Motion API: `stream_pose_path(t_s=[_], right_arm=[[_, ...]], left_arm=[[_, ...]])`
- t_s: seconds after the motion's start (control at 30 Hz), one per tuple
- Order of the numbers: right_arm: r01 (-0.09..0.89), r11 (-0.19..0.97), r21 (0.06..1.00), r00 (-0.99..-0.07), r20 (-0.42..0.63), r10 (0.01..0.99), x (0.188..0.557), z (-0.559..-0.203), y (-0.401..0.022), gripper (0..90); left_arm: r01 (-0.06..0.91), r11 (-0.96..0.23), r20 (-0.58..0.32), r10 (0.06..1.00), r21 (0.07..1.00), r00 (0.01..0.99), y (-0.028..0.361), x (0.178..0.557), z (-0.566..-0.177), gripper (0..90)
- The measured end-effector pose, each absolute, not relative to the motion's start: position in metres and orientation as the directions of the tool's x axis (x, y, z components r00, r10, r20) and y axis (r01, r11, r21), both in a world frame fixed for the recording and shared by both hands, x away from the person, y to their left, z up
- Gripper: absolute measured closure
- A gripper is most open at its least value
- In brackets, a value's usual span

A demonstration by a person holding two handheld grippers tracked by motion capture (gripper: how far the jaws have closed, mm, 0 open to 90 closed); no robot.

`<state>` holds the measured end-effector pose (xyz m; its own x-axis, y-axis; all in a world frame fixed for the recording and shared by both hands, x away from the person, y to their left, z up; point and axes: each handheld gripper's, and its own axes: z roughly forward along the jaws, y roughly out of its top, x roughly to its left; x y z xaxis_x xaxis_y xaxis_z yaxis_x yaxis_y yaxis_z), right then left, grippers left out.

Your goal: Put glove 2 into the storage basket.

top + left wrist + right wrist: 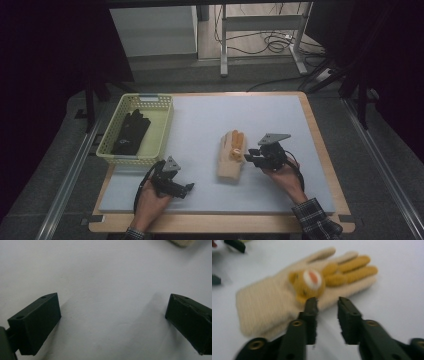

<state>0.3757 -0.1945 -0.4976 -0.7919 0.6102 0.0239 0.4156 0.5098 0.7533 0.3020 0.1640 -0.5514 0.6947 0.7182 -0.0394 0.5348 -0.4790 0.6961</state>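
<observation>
A cream knitted glove [232, 155] with orange fingertips lies flat on the white mat [210, 115], its cuff toward the person. In the right gripper view the glove [274, 302] carries a small orange bear face [305, 285] on its back. My right gripper [250, 156] sits just right of the glove, low over the mat; its jaws [327, 300] stand a little apart at the glove's edge with nothing between them. My left gripper [189, 187] rests near the front left of the mat, wide open [112, 307] over bare mat. The glove's cuff [182, 242] peeks in at the top of that view.
A pale yellow plastic basket [167, 125] stands at the mat's back left with a black glove [131, 132] inside. The mat lies on a wooden board [320, 150]. Table legs and cables show on the floor beyond.
</observation>
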Motion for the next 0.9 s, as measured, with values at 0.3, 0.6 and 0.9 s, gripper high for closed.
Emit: stream_pose_path(t_s=[0.3,0.6,0.9], right_arm=[[0.414,0.548,0.727,-0.833,0.060,0.551,0.358,-0.520,-0.186,88.7],[0.401,0.560,0.725,-0.850,0.066,0.523,0.358,-0.531,-0.161,88.3],[0.368,0.576,0.729,-0.864,0.039,0.503,0.360,-0.533,-0.131,86.2]], left_arm=[[0.535,-0.479,-0.039,0.718,0.696,0.695,0.164,0.302,-0.551,0.1],[0.535,-0.479,-0.039,0.718,0.696,0.695,0.164,0.302,-0.551,0.1],[0.535,-0.479,-0.039,0.718,0.696,0.695,0.164,0.302,-0.551,0.1]])
